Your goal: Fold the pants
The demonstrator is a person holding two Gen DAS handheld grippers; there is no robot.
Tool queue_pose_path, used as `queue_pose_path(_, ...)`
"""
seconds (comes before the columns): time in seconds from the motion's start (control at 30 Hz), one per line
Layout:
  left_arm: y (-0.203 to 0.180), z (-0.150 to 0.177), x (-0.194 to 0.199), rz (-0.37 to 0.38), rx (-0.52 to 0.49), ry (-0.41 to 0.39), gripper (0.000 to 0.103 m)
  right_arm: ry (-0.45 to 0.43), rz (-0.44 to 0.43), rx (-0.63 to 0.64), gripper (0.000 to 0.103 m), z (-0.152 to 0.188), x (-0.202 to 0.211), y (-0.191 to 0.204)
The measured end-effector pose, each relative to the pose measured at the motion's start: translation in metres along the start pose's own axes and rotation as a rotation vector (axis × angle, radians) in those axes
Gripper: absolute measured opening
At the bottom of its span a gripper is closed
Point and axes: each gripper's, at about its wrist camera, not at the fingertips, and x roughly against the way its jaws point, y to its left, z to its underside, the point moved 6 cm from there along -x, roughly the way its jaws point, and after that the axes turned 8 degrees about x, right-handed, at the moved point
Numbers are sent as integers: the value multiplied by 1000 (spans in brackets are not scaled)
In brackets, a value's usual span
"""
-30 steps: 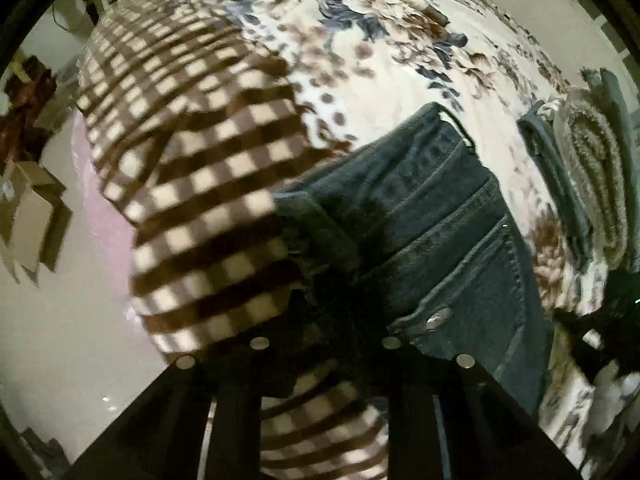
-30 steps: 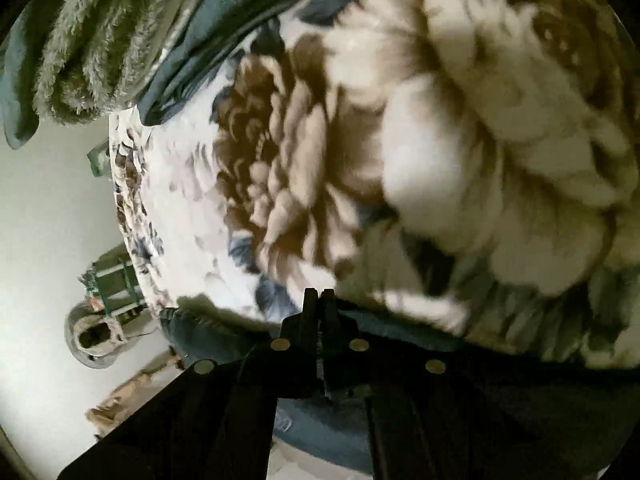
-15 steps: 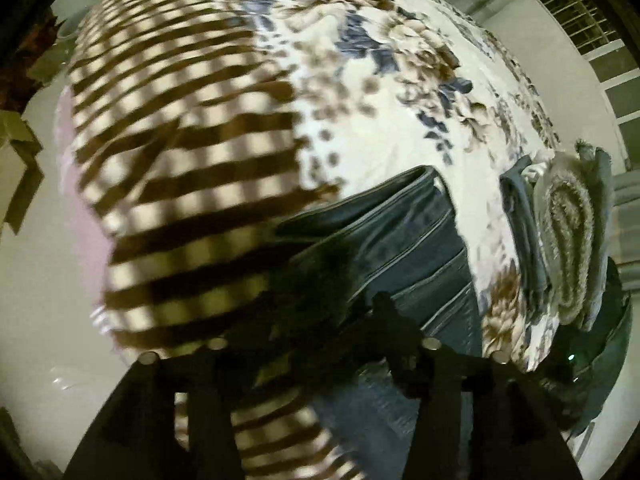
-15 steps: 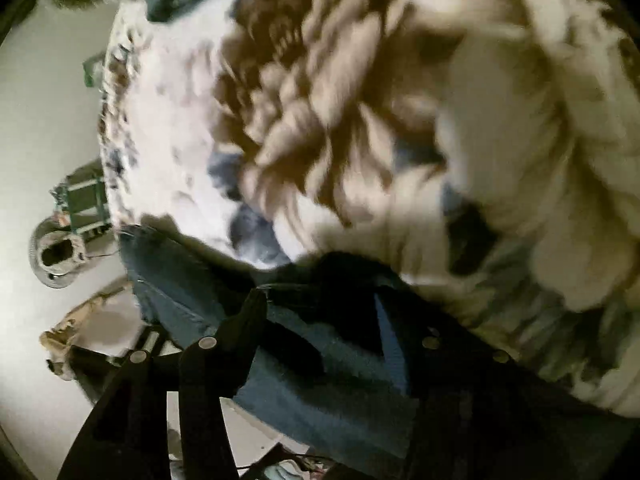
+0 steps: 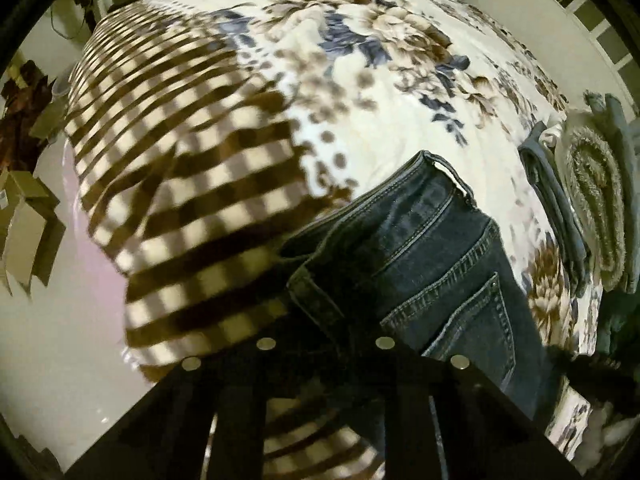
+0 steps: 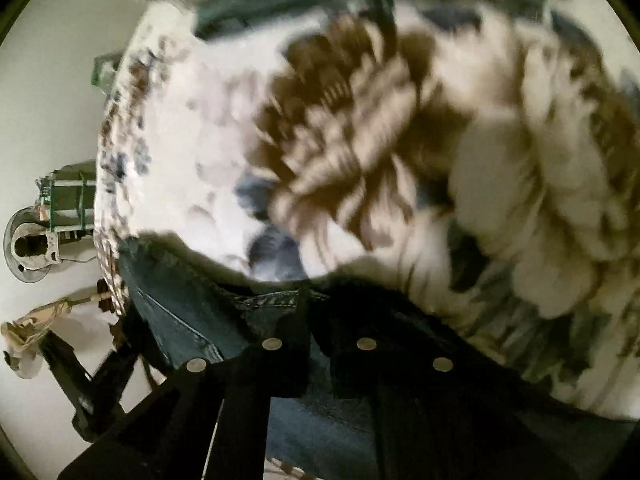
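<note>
Dark blue jeans [image 5: 432, 256] lie on a bed with a floral and checked blanket [image 5: 328, 92]. The waistband and a back pocket face the left wrist view. My left gripper [image 5: 324, 320] is shut on the waistband edge of the jeans. In the right wrist view my right gripper [image 6: 318, 320] is shut on another edge of the jeans [image 6: 184, 312], near the bed's side. That view is blurred.
Folded jeans [image 5: 556, 208] and a rolled fuzzy towel [image 5: 596, 204] lie at the bed's right edge. Cardboard boxes [image 5: 28, 216] stand on the floor to the left. A green crate [image 6: 68, 200] and a fan stand on the floor beyond the bed.
The right gripper opened over the jeans half a second ago and has shut on the denim again. The left gripper kept its hold and shifted slightly with the waistband.
</note>
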Motion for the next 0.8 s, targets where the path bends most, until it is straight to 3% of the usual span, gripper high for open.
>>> queue_pose_path(0.13,5,-1,0,20,13,19,14,-21,-3,-32,7,-6,8,-4)
queue_pose_path(0.27,2,-5,-12,12,18,65,18,59,-48,-135,10,-12,-22,-25)
queue_pose_path(0.33,2,-7,-11,10,40,97,19,86,-98,-185,22,-16,-30,-32)
queue_pose_path(0.4,-2,-7,-2,12,32,98,19,47,-132,-199,37,-17,-14,-35)
queue_pose_path(0.43,-5,-7,4,8,17,88,20,24,-129,-184,50,-15,-1,-38)
queue_pose_path(0.6,-35,7,38,-91,-143,-6,45,-80,39,-141,82,24,59,-65)
queue_pose_path(0.67,-54,22,48,-128,-227,-31,91,-105,110,-137,102,53,76,-78)
queue_pose_path(0.73,-78,42,53,-133,-304,-38,95,-137,174,-152,103,83,94,-94)
queue_pose_path(0.8,-104,69,52,-130,-386,-23,95,-172,180,-199,103,115,109,-109)
